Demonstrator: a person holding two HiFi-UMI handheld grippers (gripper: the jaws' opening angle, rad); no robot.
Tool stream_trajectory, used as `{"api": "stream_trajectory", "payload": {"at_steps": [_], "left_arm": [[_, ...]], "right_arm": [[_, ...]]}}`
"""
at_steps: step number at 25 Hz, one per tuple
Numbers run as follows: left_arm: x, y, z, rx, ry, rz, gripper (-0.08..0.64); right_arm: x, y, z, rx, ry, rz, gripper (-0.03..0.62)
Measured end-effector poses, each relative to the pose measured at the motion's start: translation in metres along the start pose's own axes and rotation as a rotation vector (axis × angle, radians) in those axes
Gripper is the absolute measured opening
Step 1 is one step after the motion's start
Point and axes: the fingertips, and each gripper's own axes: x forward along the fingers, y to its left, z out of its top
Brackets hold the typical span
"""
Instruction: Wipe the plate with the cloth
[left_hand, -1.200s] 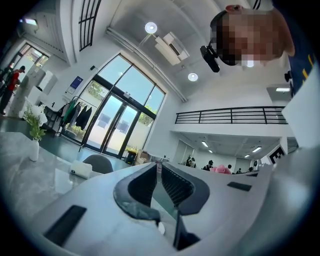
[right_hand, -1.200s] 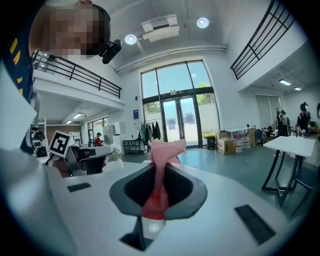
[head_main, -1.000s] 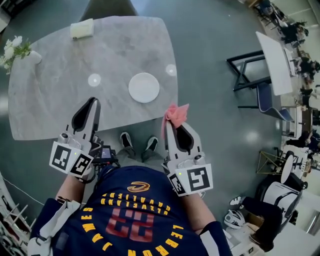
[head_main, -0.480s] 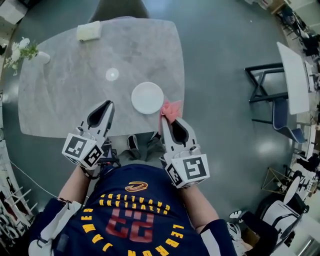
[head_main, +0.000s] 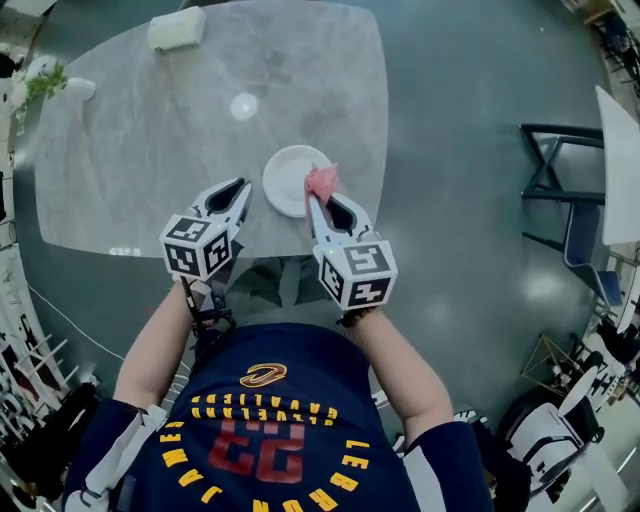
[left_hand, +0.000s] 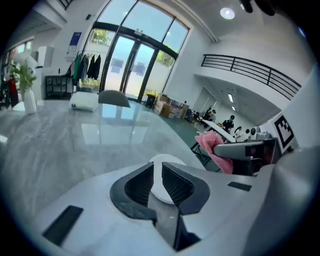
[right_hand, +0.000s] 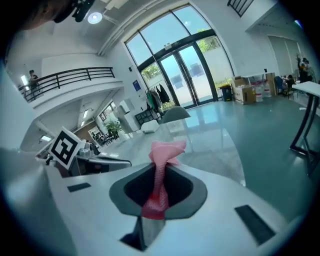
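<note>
A round white plate (head_main: 290, 178) sits on the marble table (head_main: 130, 150) near its front edge. My right gripper (head_main: 312, 199) is shut on a pink cloth (head_main: 320, 182), whose bunched end lies over the plate's right rim. In the right gripper view the cloth (right_hand: 164, 150) sticks up out of the gripper (right_hand: 161, 169). My left gripper (head_main: 243, 187) hovers just left of the plate with nothing in it. In the left gripper view its jaws (left_hand: 156, 169) are nearly together, and the plate (left_hand: 166, 159) shows past them, with the cloth (left_hand: 212, 145) to the right.
A pale folded item (head_main: 177, 28) lies at the table's far edge. A white vase with a plant (head_main: 50, 85) stands at the far left corner. A dark chair frame (head_main: 560, 190) stands on the floor to the right. The table's right edge is close to the plate.
Both grippers have moved forward over the table's front edge. The cloth, earlier off the table near its corner, is now at the plate's right rim. The left gripper has closed in beside the plate.
</note>
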Motion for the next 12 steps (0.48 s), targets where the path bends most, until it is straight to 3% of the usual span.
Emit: {"api": "stream_trajectory", "payload": {"at_steps": [6,12], "left_arm": [[0.042,0.011,-0.049,-0.179,0.153,-0.092,0.072],[0.07,0.015,-0.059,-0.221,0.224,-0.152,0.095]], "right_arm": [[0.051,-0.014,-0.024,0.032,0.078,-0.038,0.04],[0.099,-0.003,-0.031,-0.006,0.127,-0.053,0.04]]}}
